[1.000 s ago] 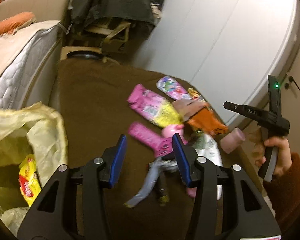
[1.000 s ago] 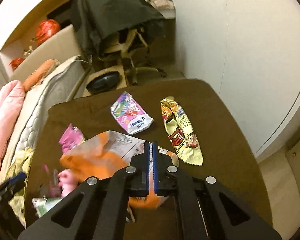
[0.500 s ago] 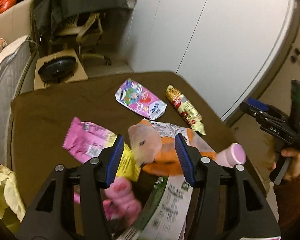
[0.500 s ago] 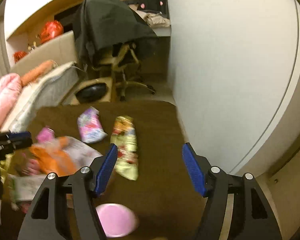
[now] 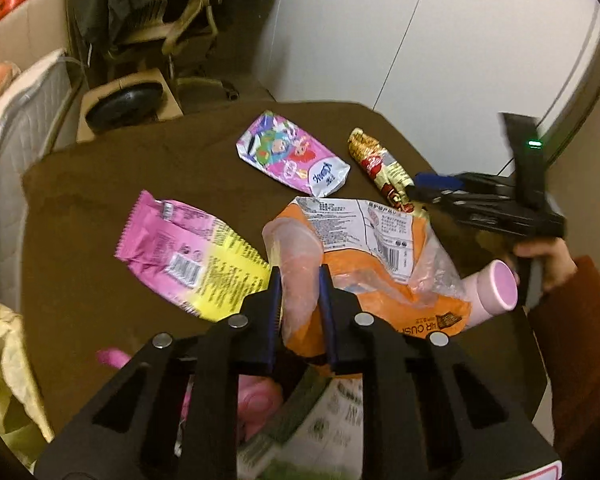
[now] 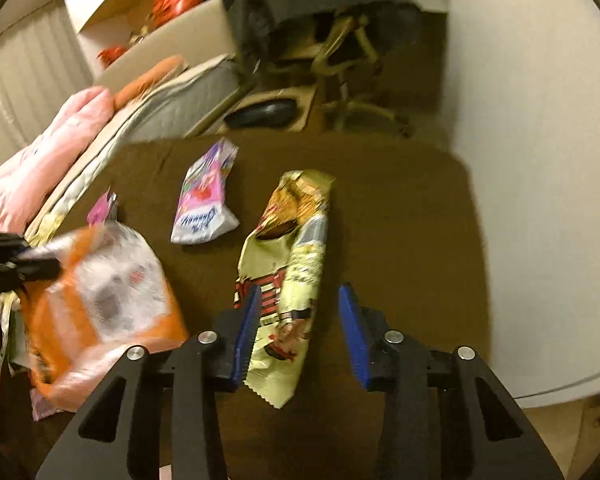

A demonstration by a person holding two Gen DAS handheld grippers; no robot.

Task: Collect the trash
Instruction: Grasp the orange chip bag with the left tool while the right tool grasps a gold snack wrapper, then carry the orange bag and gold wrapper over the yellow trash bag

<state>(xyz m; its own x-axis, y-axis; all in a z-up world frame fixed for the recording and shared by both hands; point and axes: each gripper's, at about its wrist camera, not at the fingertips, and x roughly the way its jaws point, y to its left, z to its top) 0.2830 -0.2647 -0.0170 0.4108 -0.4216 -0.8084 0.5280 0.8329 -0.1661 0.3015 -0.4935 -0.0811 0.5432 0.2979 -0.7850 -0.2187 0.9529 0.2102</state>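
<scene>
1. The right tool (image 6: 298,328) hovers low over the brown table (image 6: 400,216) with the near end of the gold snack wrapper (image 6: 288,276) between its blue pads. Its jaws have just been closing, but there is a clear gap on the right side, so I judge nothing is gripped yet.
2. The coming move turns on this relation: the gold snack wrapper's long axis runs away from the tool, roughly in line with the fingers, so the jaws close across its narrow width. The wrapper sits nearer the left pad than the right.
3. The left tool (image 5: 300,300) has just been closing too; its pads now pinch a translucent pinkish piece of film (image 5: 296,264) that stands up above the orange snack bag (image 5: 380,264). That bag lies just left of the gold snack wrapper.
4. The right hand is plainly the nearer one to the gold snack wrapper.
5. Only the left wrist view shows the pink-and-yellow wrapper (image 5: 188,256) flat on the table left of the orange snack bag, a pink bottle (image 5: 496,292) at its right, and crumpled yellow bag material (image 5: 4,360) at the table's left edge, probably where trash goes.
6. Only the right wrist view shows the gap at the right tool's pads.
</scene>
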